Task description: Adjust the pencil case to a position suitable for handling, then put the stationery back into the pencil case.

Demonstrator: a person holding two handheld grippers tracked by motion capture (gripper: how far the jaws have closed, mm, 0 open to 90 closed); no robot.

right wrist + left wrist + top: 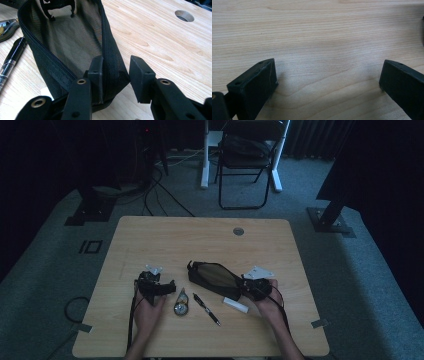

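Your R gripper: jaws astride one zippered edge of the pouch at its near end. One pad sits inside the mouth against the mesh; the other stands just off the outer fabric with a sliver of gap, so not clamped yet.

Pouch, seen from the high view: black, long and slim, mesh-sided w/ zip track along both lips, mouth gaping, dark lining visible, nothing readable inside. Lies diagonally mid-table.

Items rel. to pouch:
- white stick-shaped item, touching or just beside its near end, by your R hand.
- pen, black w/ silver band, just in front of pouch.
- small round metal item, beyond the pen, farther from pouch.
- your L gripper: jaws wide apart over bare wood, holding nothing; well apart from pouch's far end.
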